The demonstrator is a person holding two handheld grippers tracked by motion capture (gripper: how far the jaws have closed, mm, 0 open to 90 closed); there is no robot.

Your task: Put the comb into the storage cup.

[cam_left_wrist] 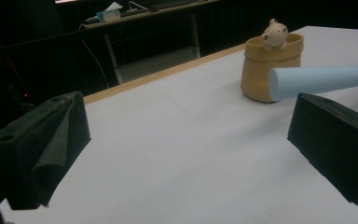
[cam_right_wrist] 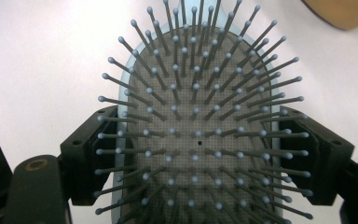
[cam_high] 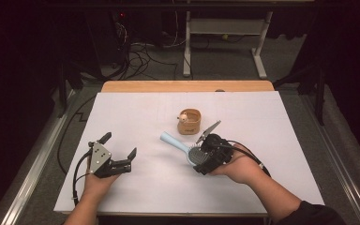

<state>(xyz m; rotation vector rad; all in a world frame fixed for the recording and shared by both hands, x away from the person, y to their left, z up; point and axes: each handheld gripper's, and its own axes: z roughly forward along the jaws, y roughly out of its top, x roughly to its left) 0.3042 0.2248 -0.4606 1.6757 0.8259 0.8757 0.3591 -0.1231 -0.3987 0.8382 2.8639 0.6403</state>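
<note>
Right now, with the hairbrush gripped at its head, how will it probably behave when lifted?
The hairbrush looks like stiff plastic, so it should probably not bend. The right gripper clamps the head at its two edges, so the long handle sticking out may make it swing or tilt. The thin bristles would likely flex if pushed against something.

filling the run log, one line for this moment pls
right gripper: shut on hairbrush head | left gripper: open, nothing held | cup: beside brush handle

The pale-blue plastic hairbrush (cam_high: 183,146) carries grey bristles; the small round tan pot (cam_high: 190,122) holds a cream figurine (cam_high: 183,116).
</note>
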